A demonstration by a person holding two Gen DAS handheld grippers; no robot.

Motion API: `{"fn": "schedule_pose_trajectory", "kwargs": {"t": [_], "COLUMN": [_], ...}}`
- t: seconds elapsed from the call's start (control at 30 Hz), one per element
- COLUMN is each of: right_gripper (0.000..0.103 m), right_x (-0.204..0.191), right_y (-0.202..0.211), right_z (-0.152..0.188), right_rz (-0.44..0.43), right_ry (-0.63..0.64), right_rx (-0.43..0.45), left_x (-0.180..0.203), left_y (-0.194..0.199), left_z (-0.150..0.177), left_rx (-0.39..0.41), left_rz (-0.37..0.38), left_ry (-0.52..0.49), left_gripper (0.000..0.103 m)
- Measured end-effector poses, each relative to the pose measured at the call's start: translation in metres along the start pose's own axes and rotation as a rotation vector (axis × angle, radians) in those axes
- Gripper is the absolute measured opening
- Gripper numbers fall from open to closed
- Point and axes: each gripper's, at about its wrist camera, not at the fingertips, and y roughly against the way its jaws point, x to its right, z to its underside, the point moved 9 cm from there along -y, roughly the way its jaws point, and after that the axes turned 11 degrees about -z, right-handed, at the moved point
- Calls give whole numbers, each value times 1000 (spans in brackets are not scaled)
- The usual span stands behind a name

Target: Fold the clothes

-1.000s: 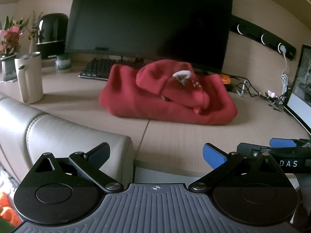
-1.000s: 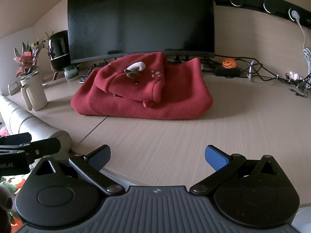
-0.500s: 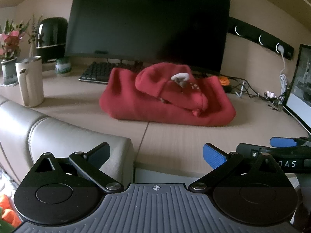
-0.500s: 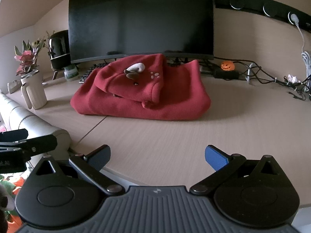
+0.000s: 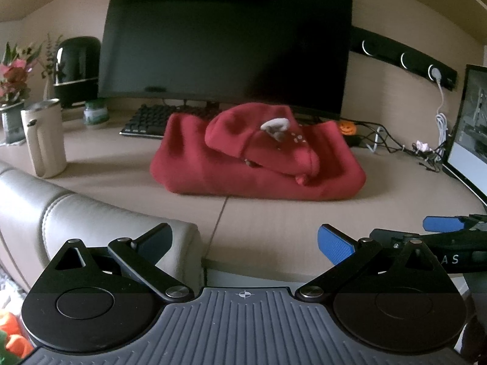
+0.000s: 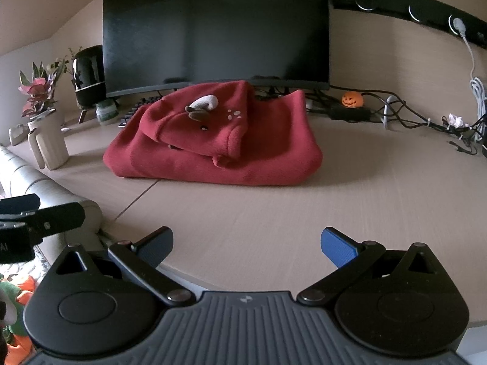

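Observation:
A red hooded garment point(image 5: 255, 158) lies folded in a thick bundle on the wooden desk point(image 5: 274, 222), its hood with a white and brown animal face on top. It also shows in the right wrist view point(image 6: 219, 140). My left gripper point(image 5: 243, 241) is open and empty, held back over the desk's front edge beside a chair back. My right gripper point(image 6: 247, 243) is open and empty above the desk's front part, well short of the garment. The right gripper also shows at the right of the left wrist view point(image 5: 441, 228).
A large dark monitor point(image 5: 225, 42) and a keyboard point(image 5: 149, 120) stand behind the garment. A beige mug point(image 5: 44, 140), flowers point(image 5: 13, 76) and a black speaker point(image 5: 77, 70) are at the left. Cables point(image 6: 411, 112), a small pumpkin point(image 6: 352, 99) and a second screen point(image 5: 468, 127) are at the right. A grey chair back point(image 5: 76, 219) is near left.
Both grippers have drifted slightly with small view shifts. Both stay open and empty. The garment has not moved.

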Motion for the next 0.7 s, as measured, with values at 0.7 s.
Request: {"fn": "schedule_pose_trajectory", "kwargs": {"t": [0.7], "right_gripper": [103], "right_x": [24], "right_y": [-31], "right_z": [-2], "right_rz": [14], "right_ry": [-57], "right_rx": [-53], "left_x": [2], "left_y": [-30], "left_z": [-12], "left_rx": [-45], "left_rz": [22], "left_ry": [53], "left_gripper": [103]}}
